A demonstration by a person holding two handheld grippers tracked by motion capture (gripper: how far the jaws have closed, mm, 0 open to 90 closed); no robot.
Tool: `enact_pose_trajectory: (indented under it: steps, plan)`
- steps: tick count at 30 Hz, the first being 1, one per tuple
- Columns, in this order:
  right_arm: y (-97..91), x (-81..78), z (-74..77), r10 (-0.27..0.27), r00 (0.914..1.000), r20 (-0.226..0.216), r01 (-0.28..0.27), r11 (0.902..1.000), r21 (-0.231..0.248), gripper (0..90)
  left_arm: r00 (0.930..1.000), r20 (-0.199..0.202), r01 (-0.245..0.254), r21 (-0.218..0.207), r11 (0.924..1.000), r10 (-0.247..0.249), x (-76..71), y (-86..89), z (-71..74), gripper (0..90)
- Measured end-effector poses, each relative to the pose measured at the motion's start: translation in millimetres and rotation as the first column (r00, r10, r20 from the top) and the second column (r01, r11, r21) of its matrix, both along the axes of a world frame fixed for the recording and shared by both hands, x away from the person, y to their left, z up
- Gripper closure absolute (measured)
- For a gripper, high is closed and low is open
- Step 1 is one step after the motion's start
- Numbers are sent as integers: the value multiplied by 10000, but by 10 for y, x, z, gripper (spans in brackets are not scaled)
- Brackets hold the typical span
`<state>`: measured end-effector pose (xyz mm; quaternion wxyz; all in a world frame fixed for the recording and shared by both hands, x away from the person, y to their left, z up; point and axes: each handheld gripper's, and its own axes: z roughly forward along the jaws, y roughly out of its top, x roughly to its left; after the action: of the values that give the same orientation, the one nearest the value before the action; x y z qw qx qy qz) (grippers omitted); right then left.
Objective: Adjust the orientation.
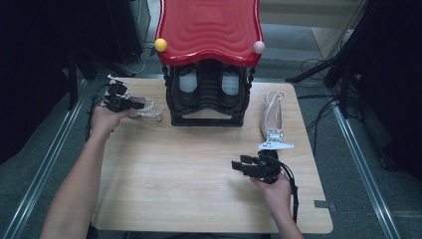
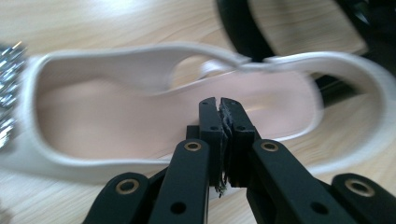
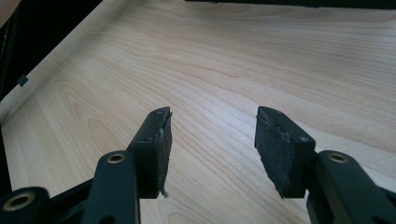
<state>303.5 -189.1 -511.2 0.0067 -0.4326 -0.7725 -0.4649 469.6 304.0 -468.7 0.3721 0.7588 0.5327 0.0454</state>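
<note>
The white shoe (image 2: 154,100) lies on its sole at the far left of the tabletop (image 1: 199,164), just left of the black rack. It is a smooth, matte slingback with a pale pink insole, a thin strap curving round the open heel, and a glittering trim at the toe end. The left gripper (image 1: 130,103) has its jaws pressed together on the shoe's near side wall — the pads meet over the white edge, pinching it. The picture from the left gripper view is slightly blurred.

Just beside the shoe stands the black shoe rack (image 1: 208,97), ribbed and glossy, with a wavy red plastic top (image 1: 209,27) that carries a yellow ball (image 1: 160,45) and a pink ball (image 1: 259,47) at its front corners. A second white shoe (image 1: 272,114) lies lengthwise to the right of the rack, toe toward the person.

The right gripper (image 1: 240,164) hovers over bare light wood grain near the front right — its jaws are spread, with nothing between the worn black pads.
</note>
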Motion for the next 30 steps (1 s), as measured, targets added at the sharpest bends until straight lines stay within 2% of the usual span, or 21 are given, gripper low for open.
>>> enact_pose_trajectory:
  steps: [4,7,9,14,16,22,28,30]
  plan:
    - [14,4,7,61,10000,53,-61,10000,-33,473,9992,213,346,76,9994,-347,-26,-160,103,877]
    - [8,1,14,58,10000,66,-57,10000,-48,473,9977,179,651,141,9978,-653,-68,-251,109,876]
    - [3,1,14,40,10000,46,-40,10000,-36,473,9975,143,682,218,9974,-685,-102,-269,75,876]
    - [11,4,8,73,10000,18,-73,10000,-33,473,9988,-88,481,361,9982,-478,-180,-170,-56,875]
    - [23,6,9,106,9999,14,-106,9999,-72,472,9991,-83,429,175,9989,-427,-214,-107,-87,878]
    - [70,31,10,187,9998,-39,-188,9998,-50,472,9995,-118,308,98,9995,-307,-305,-21,-93,880]
    - [119,61,15,384,9993,19,-384,9993,7,472,9998,-174,124,394,9991,-117,-374,67,-78,880]
    - [130,72,19,399,9992,-5,-398,9992,13,472,9998,-171,-96,731,9973,109,-401,101,-71,869]
